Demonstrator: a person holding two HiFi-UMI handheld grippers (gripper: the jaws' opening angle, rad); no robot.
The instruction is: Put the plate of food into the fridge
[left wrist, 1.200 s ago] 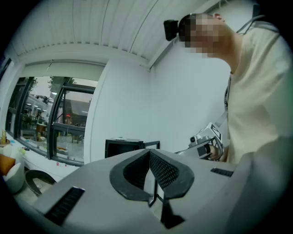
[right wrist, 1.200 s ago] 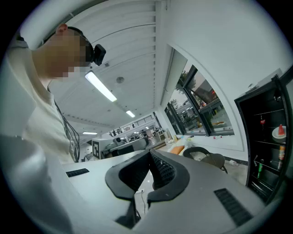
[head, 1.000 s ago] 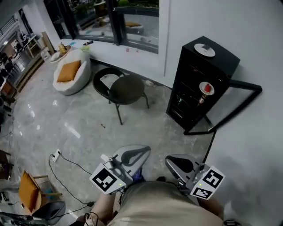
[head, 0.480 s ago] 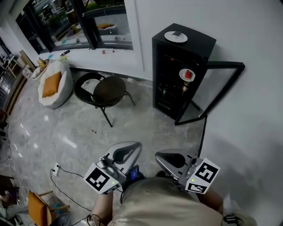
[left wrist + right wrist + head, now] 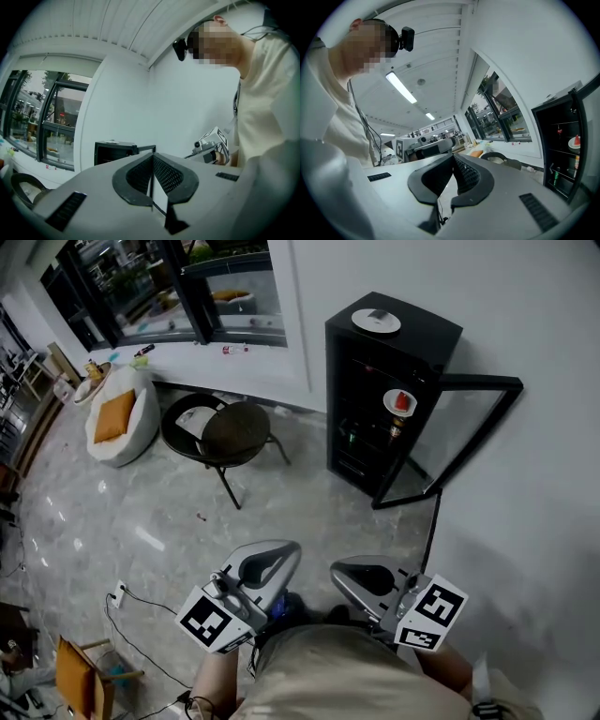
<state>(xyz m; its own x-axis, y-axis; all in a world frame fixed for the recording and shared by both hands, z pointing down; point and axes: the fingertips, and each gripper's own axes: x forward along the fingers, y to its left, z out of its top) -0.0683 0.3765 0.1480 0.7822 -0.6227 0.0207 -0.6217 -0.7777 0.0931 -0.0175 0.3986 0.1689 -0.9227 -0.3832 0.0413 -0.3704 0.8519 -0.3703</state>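
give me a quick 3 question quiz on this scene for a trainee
1. True or false: the fridge door is shut.
2. Where is the plate with red food? A) on the chair B) on a shelf inside the fridge C) on the floor
3. Fill in: the left gripper and the right gripper both have their jaws ____, with nothing between them.

Key: 1 false, the door stands open. 2 B. 3 shut.
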